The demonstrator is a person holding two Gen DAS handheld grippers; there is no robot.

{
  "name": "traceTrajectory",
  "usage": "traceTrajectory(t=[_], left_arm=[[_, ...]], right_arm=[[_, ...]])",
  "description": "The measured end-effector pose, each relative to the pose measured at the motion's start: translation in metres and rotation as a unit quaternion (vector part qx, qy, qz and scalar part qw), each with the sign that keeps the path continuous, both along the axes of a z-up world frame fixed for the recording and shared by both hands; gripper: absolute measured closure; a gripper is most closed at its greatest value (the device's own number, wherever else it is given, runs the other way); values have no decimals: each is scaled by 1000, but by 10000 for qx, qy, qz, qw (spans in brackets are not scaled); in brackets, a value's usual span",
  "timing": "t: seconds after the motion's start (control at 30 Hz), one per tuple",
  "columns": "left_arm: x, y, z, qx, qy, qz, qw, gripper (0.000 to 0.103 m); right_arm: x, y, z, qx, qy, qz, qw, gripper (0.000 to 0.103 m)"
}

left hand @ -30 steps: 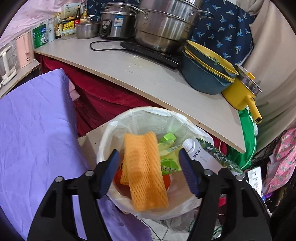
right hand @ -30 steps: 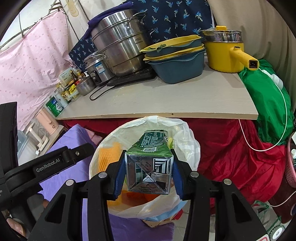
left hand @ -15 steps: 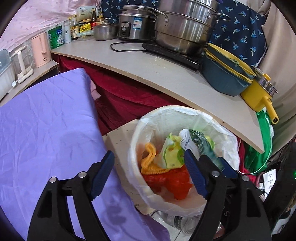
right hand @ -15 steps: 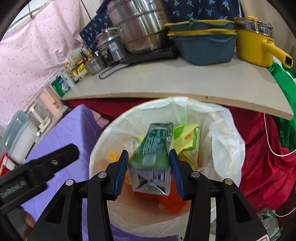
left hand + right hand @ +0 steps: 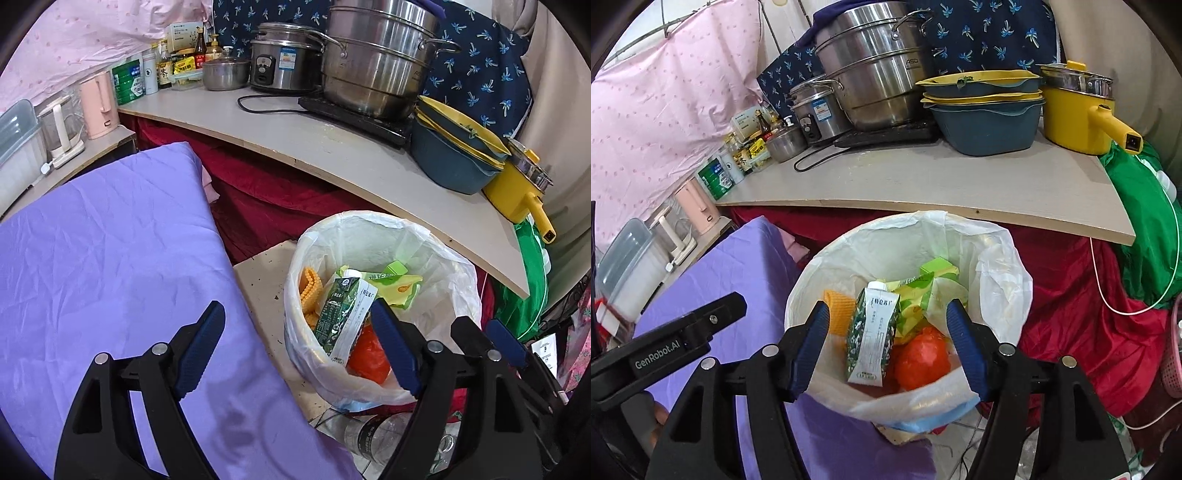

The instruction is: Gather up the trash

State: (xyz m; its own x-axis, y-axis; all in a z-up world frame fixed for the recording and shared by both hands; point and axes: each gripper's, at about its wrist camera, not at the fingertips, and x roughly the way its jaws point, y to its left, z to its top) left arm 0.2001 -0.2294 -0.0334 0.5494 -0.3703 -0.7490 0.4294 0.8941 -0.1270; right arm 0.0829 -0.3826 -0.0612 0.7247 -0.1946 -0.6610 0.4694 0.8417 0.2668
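Presently, my right gripper (image 5: 888, 349): fingers opening, nothing between them; carton (image 5: 873, 338) lies free in the bin (image 5: 1004, 280).
Left gripper (image 5: 297, 350): fingers spread, empty.
Risk: carton leans on the liner; my fingers could snag the bag withdrawing.

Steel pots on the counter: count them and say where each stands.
3: the big steamer on the black hob, the rice cooker left of it, a small lidded pot further left.
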Motion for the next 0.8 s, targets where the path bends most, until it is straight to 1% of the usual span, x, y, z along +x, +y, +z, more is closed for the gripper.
traceTrajectory(t=[0.17, 0.3, 0.53, 0.7, 0.73, 0.8], left_arm=[[-15, 7, 5, 145, -154, 6, 9998, 26], [-28, 12, 5, 271, -198, 30, 9994, 26], [-51, 18, 3, 507, -327, -12, 9982, 25], [-65, 21, 1, 662, -400, -31, 9970, 25], [-67, 22, 1, 698, -413, -21, 9967, 24], [-72, 25, 0, 756, -440, 13, 9962, 20]], right_arm=[[-15, 12, 5, -163, 164, 61, 9997, 39], [-27, 20, 7, -192, 250, 96, 9995, 39], [-49, 35, 12, -405, 412, 68, 9983, 39], [-62, 43, 16, -503, 451, 53, 9977, 33], [-64, 45, 17, -532, 475, 59, 9974, 32], [-68, 48, 18, -592, 504, 69, 9970, 28]])
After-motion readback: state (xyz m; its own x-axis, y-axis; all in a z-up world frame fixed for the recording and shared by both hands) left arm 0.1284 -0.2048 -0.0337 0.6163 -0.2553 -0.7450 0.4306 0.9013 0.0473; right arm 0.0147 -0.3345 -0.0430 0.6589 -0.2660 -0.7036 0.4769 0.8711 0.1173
